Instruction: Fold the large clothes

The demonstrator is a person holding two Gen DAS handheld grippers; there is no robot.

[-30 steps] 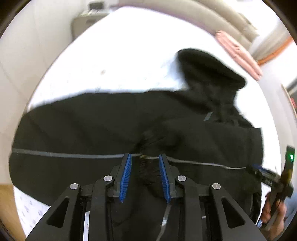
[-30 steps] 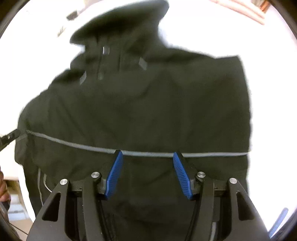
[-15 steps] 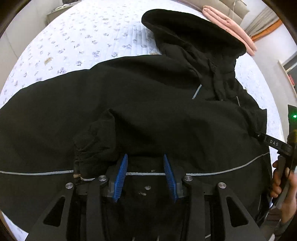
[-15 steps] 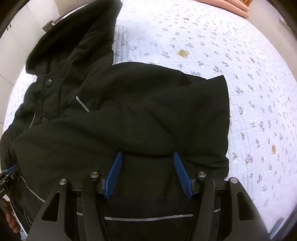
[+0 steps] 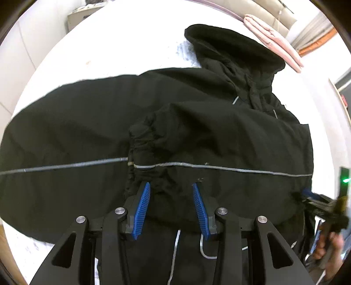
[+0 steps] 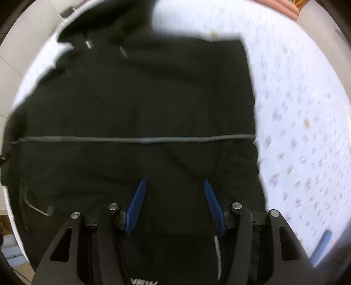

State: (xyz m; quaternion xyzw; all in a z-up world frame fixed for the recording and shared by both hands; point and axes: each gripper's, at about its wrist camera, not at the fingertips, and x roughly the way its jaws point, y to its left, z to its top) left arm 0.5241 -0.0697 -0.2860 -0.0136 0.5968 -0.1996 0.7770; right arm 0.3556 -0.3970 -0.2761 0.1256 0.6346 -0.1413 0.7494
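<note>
A black hooded jacket (image 5: pixel 219 136) lies spread on the bed, hood (image 5: pixel 230 46) at the far end, a grey reflective stripe (image 5: pixel 219 167) across it. One sleeve is folded over the body, its gathered cuff (image 5: pixel 144 142) just beyond my left gripper (image 5: pixel 171 190). That gripper is open, with loose fabric under its tips and not pinched. In the right wrist view, my right gripper (image 6: pixel 174 186) stands open close over the jacket (image 6: pixel 142 98) near its hem. The left wrist view shows it at the jacket's right edge, held by a hand (image 5: pixel 326 243).
The bed's white flowered quilt (image 6: pixel 296 109) lies bare to the jacket's right and beyond the hood (image 5: pixel 131 43). Folded pink cloth (image 5: pixel 274 37) rests by the beige headboard (image 5: pixel 263 8). A bedside cabinet (image 5: pixel 83 15) stands at the far left. A blue object (image 6: pixel 322 243) lies near the bed's edge.
The left jaws stand wider than a second ago, and the cuff that sat between them now lies past the tips. Both grippers have sunk closer to the jacket.
</note>
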